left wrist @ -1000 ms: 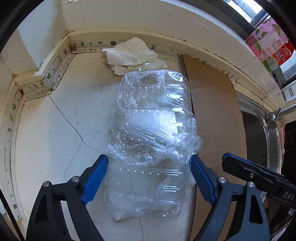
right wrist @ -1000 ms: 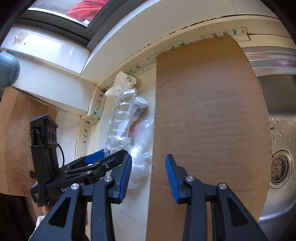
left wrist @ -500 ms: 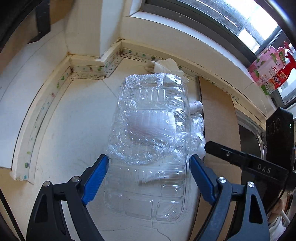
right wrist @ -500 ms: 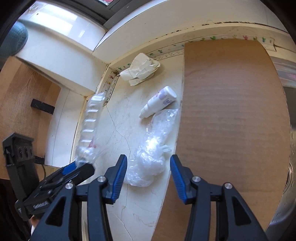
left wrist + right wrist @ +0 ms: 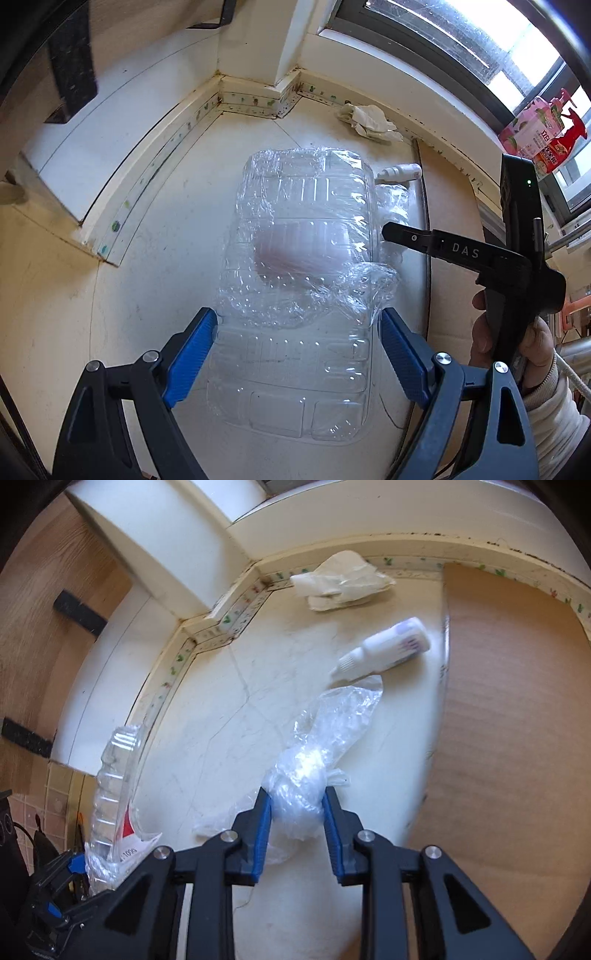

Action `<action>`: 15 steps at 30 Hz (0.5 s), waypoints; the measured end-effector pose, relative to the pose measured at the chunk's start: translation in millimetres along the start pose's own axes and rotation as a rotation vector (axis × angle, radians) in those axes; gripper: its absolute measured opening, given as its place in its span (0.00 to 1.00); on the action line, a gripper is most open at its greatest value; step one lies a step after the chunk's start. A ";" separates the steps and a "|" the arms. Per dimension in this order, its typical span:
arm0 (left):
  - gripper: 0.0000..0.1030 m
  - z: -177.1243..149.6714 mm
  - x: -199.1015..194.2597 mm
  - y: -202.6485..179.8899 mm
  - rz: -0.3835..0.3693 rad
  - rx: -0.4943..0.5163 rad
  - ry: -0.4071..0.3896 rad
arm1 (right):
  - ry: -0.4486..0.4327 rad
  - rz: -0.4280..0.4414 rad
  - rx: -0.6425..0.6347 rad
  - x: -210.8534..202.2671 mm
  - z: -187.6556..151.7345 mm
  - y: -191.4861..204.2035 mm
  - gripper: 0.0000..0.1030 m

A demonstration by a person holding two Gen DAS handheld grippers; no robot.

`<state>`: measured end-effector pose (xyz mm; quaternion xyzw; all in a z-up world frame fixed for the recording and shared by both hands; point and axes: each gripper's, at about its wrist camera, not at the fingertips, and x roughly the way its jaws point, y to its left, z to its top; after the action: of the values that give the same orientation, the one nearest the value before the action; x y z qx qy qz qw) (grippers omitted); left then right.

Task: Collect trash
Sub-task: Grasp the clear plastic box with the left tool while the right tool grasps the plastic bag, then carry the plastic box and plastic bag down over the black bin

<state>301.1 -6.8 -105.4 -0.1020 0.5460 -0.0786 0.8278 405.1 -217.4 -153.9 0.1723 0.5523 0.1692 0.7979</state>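
My left gripper is shut on a clear plastic clamshell tray wrapped in cling film and holds it above the white counter; the tray also shows edge-on in the right wrist view. My right gripper is closed around a crumpled clear plastic bag lying on the counter. A small white bottle lies beyond the bag, and a crumpled white tissue lies near the back wall. The bottle and tissue also show in the left wrist view.
A brown cardboard sheet lies on the counter to the right of the bag. The counter ends at a tiled wall corner. A window sill with pink packages is at the far right.
My left gripper has lifted the clamshell tray up and back from the counter. My right gripper has moved left onto the plastic bag and closed on it.
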 end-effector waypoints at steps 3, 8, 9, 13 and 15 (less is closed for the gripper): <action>0.85 -13.9 -21.0 6.2 -0.007 -0.003 -0.027 | -0.029 0.021 -0.025 -19.4 -17.5 15.8 0.22; 0.85 -39.2 -59.2 10.1 -0.044 0.018 -0.076 | -0.071 0.016 -0.061 -56.9 -59.5 45.4 0.22; 0.85 -45.9 -67.4 10.6 -0.048 0.029 -0.088 | -0.078 0.007 -0.074 -64.8 -69.4 50.9 0.22; 0.85 -71.7 -93.1 14.9 -0.089 0.065 -0.109 | -0.117 -0.025 -0.101 -97.2 -118.5 82.7 0.22; 0.85 -84.1 -102.1 16.0 -0.108 0.081 -0.111 | -0.150 -0.027 -0.100 -116.9 -144.1 95.9 0.22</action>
<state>184.1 26.3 -51.1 -0.1020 0.4893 -0.1393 0.8549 223.2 -173.8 -61.0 0.1370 0.4843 0.1723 0.8468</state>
